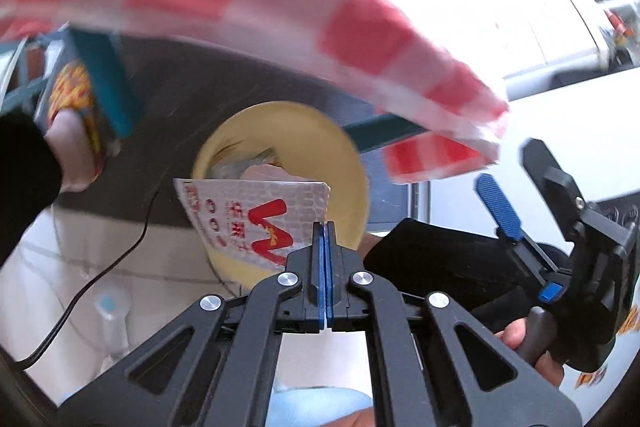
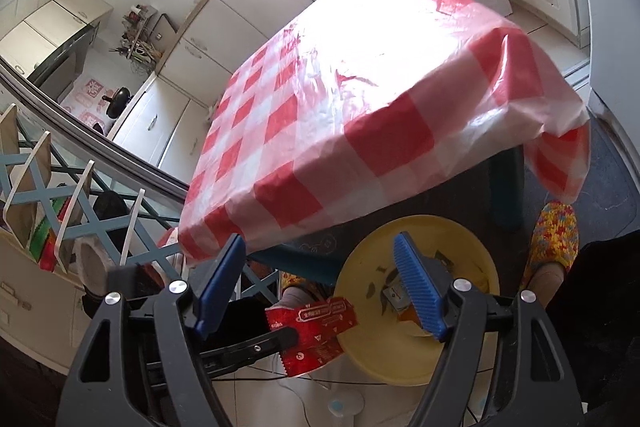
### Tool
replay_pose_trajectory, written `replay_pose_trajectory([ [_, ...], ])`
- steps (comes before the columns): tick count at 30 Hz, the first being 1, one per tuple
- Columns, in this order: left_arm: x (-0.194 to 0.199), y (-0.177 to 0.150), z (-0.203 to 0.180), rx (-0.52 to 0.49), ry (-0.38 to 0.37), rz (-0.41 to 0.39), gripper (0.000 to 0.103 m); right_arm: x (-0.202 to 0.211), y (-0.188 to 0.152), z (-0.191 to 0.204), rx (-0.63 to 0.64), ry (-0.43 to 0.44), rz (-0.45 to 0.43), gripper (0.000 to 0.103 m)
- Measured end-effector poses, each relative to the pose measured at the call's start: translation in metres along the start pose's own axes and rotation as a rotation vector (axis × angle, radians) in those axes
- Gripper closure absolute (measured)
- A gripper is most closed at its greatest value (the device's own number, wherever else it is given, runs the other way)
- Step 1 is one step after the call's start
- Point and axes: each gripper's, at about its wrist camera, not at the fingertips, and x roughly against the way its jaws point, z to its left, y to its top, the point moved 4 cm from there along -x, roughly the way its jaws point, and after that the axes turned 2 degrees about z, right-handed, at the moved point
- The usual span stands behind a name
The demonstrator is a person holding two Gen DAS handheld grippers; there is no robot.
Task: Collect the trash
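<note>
My left gripper [image 1: 325,227] was clamped on a flat snack wrapper [image 1: 256,219], red on one face and silvery on the other, held at the rim of the yellow bin [image 1: 352,163] that stood on the floor beside the table with the red-checked cloth [image 2: 360,99]. My right gripper [image 2: 320,283] hung wide apart and held nothing, above the same bin, which already had scraps inside. I judged this the drop-off step: next, carry the wrapper over the opening and part the jaws.
</note>
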Motion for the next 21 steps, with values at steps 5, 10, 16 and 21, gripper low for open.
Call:
replay_pose_trajectory([
  [5, -0.015, 0.002, -0.011, -0.045, -0.003, 0.016, 0.103, 0.003, 0.001, -0.003, -0.008, -0.012, -0.015, 0.029],
  [10, -0.019, 0.005, -0.007, -0.069, 0.047, 0.015, 0.100, 0.000, 0.001, -0.003, -0.007, -0.012, -0.004, 0.029],
  [16, -0.006, 0.002, -0.006, -0.149, 0.259, -0.049, 0.058, 0.003, 0.002, -0.001, 0.006, -0.025, -0.013, 0.029],
  [21, 0.045, 0.005, -0.021, -0.234, 0.398, -0.249, 0.040, 0.018, 0.001, 0.020, 0.129, -0.082, -0.084, 0.024],
])
